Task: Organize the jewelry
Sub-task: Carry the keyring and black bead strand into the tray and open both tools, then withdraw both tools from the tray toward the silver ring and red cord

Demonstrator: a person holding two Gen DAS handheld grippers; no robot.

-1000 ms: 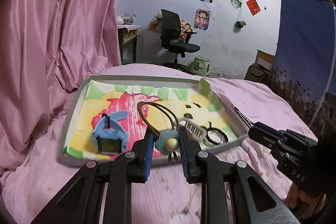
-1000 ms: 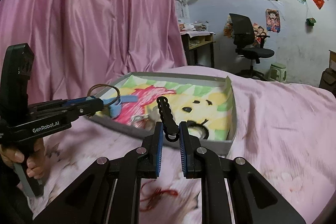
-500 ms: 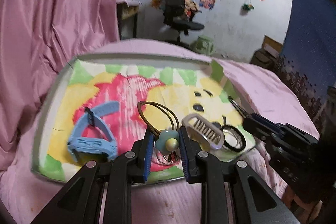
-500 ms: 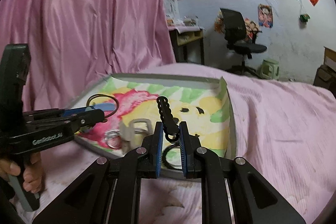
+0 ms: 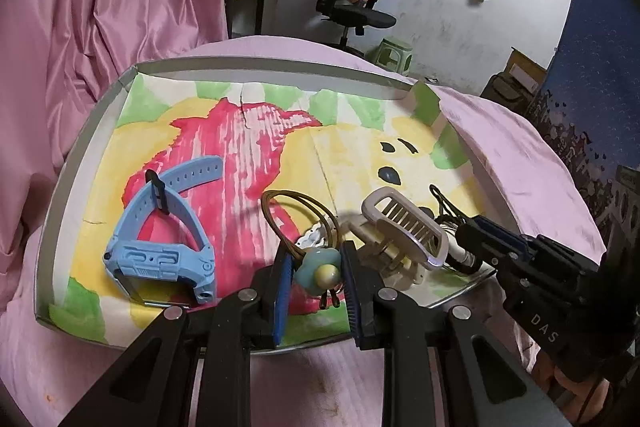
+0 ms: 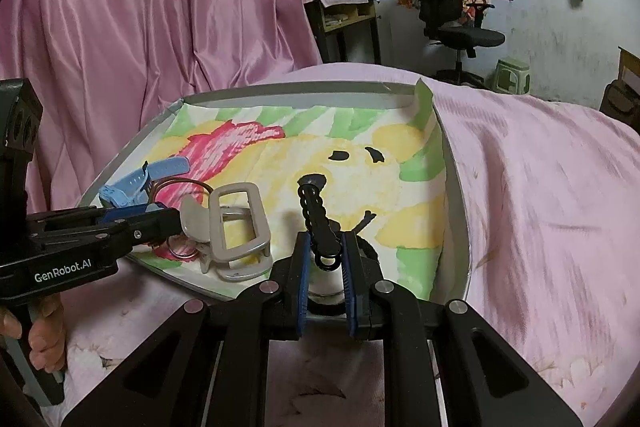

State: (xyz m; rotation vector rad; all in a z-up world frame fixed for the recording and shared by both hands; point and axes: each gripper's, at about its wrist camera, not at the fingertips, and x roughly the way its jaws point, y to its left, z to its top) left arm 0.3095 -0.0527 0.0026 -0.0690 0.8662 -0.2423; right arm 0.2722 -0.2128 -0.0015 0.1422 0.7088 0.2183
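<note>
A shallow grey tray [image 5: 72, 163] [image 6: 456, 187] with a colourful cartoon liner lies on the pink bed. My left gripper [image 5: 318, 273] is shut on a hair tie with a blue-green flower charm [image 5: 320, 267], its brown loops [image 5: 298, 211] hanging over the tray's near edge. My right gripper [image 6: 325, 259] is shut on a black beaded hair tie [image 6: 316, 211], held over the tray's near right part. In the tray lie a blue watch [image 5: 160, 235] [image 6: 136, 181], a beige claw clip [image 5: 404, 231] [image 6: 236, 227] and a black ring, partly hidden.
Pink sheet [image 6: 540, 195] covers the bed around the tray. A pink curtain [image 5: 100, 7] hangs at the left. An office chair [image 6: 448, 15], a desk [image 6: 344, 15] and a green stool [image 6: 512, 77] stand beyond the bed. The left gripper's body [image 6: 80, 239] sits left of the right one.
Both grippers have moved forward and down over the tray's near edge, each still holding its hair tie. The tray now looks much closer.
</note>
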